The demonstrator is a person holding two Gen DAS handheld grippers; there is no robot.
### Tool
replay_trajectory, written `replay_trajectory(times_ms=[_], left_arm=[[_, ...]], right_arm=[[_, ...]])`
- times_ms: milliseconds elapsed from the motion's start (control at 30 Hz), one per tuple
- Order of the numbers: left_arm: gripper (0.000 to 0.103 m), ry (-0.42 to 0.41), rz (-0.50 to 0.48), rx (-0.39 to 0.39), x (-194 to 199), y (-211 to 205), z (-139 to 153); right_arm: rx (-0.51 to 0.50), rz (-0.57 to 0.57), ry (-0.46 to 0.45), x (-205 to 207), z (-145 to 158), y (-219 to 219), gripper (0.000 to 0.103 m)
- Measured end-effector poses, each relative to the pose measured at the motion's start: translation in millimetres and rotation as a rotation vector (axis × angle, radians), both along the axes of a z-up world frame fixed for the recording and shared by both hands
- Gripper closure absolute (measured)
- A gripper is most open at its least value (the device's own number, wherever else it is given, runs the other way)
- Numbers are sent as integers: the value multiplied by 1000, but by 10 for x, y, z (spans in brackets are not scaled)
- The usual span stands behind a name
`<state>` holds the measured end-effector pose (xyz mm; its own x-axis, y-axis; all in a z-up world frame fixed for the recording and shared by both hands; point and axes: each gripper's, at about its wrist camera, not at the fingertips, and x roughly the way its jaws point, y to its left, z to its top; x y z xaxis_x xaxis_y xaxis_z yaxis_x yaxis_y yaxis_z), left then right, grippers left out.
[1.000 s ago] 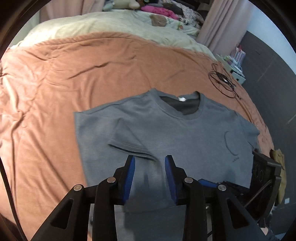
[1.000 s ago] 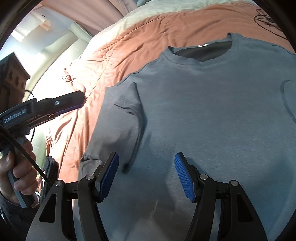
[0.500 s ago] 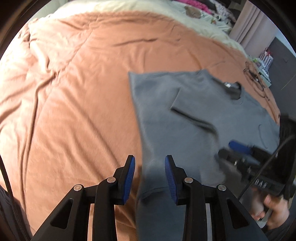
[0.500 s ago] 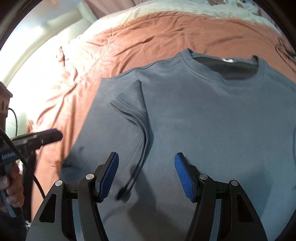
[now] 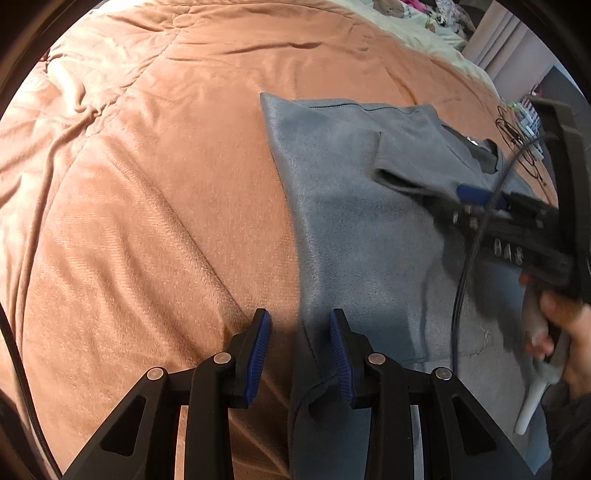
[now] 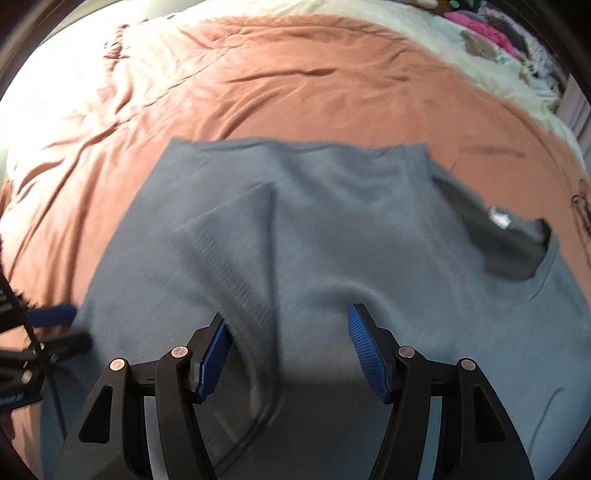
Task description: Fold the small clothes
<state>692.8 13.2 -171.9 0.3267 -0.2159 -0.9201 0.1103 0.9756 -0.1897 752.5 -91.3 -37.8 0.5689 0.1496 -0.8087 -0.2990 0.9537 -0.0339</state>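
Observation:
A grey T-shirt [image 5: 351,229] lies flat on the orange bedspread [image 5: 147,221], with its left sleeve [image 5: 402,166] folded in over the chest. My left gripper [image 5: 299,328] is open, low over the shirt's left side edge near the hem; the edge runs between the blue pads and they do not press it. My right gripper [image 6: 288,332] hovers open above the shirt [image 6: 332,221], just below the folded sleeve [image 6: 236,251]. The collar [image 6: 517,251] with its white label lies to the right. In the left wrist view, a hand [image 5: 561,325] holds the right gripper [image 5: 476,195] above the shirt.
Wrinkled orange bedspread [image 6: 295,92] surrounds the shirt on the left and far sides. A cream blanket [image 6: 406,22] and a pile of clothes [image 6: 480,29] lie at the far end. A black wire hoop [image 5: 517,129] rests on the bedspread beyond the collar.
My left gripper has swung left and sunk from over the shirt's middle to its left edge. The right gripper has slid sideways and rolled, so the collar now sits at its right.

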Motion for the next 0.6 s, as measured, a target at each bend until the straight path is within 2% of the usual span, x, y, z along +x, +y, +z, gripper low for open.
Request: replay_trajectory(times_ms=[67,133,267,500,567,600], left_arm=[[67,-4,2,-8,-8,15,-3],[67,-7,4,-12,-16,37,-7],[67,-10,-1,9,-82,40,12],[67,-19,3,21,-334,91,72],[67,-20,9,20,-393,110,83],[67,-19,13,21,-428,125,84]], right_arm=[[-5,-82,-14,43,4,-116,42],[48,-151,6,44,-27,-286,42],[59,-207,6,-104,-35,-457,46],[305,-130,95,-572,-3,-557,46],[336,-97,108,-728,-14,-512,58],[349,-75,119,-825,-28,-472,60]])
